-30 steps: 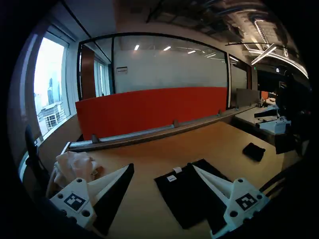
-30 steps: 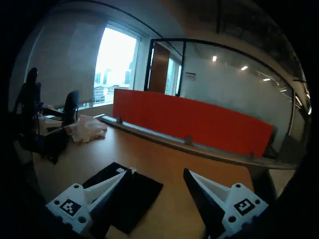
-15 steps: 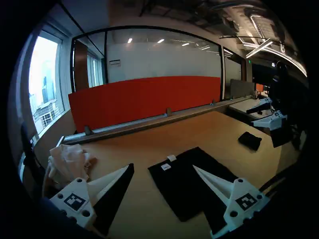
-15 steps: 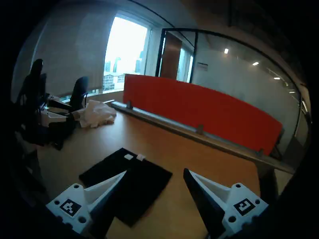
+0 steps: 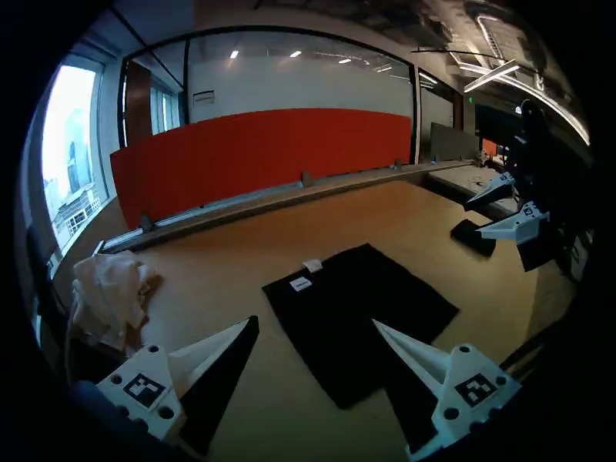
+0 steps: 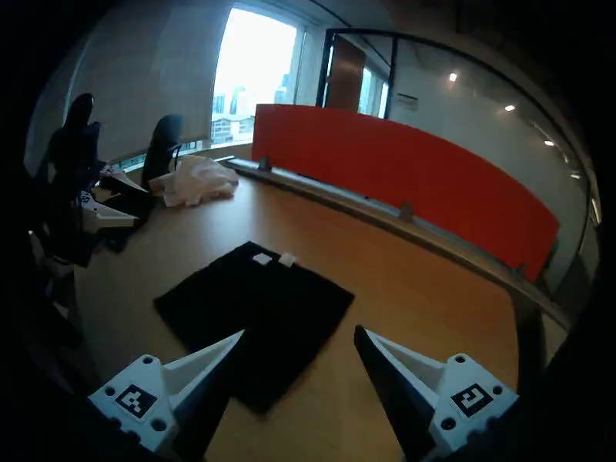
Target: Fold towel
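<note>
While both grippers hang clear of the cloth, nothing's grabbed yet. Left gripper (image 5: 314, 322): fingers spread wide, empty, at the bottom of the left gripper view. Right gripper (image 6: 299, 331): same, spread wide and empty, at the bottom of the right gripper view.

Black towel (image 5: 358, 316) lies flat on the wooden bench (image 5: 223, 269), centre of both views. It sits as a diamond to each camera, one corner pointing at the bottom edge. Two white tags (image 5: 300, 283) sit on its upper-left edge in the left gripper view. Cream cloth (image 5: 108, 292) is bundled at the left edge, well apart from the towel. Red divider (image 5: 262, 154) runs across the back.

My read: the step in hand is the approach to the first grasp. To do it well:
- One corner per gripper, both on the same edge, so the fold line comes out straight.
- Come in low and shallow. The cloth looks thin and flush on the bench, so the lower finger should slide under the hem, not stab down on it.
- Can't tell if it's one layer or already doubled, so pinch the full thickness at the corner.
- Lift both together at the same height, carry to the opposite edge, match corners before letting go.
- Black cloth in dim light makes edges hard to read; line up on the tags.

Risk: an uneven lift drags the towel across the bench and skews it.
</note>
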A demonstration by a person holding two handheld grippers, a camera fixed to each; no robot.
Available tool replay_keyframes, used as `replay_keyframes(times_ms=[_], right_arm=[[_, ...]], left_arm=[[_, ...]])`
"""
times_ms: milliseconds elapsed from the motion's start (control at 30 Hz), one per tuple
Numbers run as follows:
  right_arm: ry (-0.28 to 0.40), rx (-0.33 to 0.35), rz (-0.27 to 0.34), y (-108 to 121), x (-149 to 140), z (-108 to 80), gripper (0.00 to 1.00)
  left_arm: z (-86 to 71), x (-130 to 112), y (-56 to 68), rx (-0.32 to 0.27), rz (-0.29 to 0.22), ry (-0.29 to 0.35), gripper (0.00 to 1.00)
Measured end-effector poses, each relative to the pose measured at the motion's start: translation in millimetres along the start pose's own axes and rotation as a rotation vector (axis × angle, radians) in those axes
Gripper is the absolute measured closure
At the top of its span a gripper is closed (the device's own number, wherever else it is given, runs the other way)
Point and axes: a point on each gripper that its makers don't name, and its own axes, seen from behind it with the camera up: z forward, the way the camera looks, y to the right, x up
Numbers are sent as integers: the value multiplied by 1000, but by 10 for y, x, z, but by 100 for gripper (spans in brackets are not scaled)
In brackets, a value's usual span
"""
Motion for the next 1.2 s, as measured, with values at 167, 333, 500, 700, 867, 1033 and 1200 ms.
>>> replay_keyframes(times_ms=[167, 333, 500, 700, 867, 1033, 1200], right_arm=[[-36, 20, 3, -79, -211, 125, 0], [-73, 36, 6, -145, -422, 244, 0], [-115, 52, 6, -205, -648, 344, 0], [-163, 74, -2, -286, -898, 441, 0], [-197, 101, -7, -368, -1078, 503, 0], [-229, 116, -14, -417, -1246, 554, 0], [-254, 130, -19, -453, -1359, 581, 0]], left_arm=[[136, -241, 88, -21, 4, -42, 2], [246, -480, 169, -48, 11, -88, 2], [339, -684, 229, -68, 18, -128, 2], [430, -905, 281, -85, 24, -174, 2], [484, -1079, 326, -95, 33, -211, 2], [521, -1253, 406, -120, 42, -253, 2], [553, -1421, 461, -139, 49, -297, 2]])
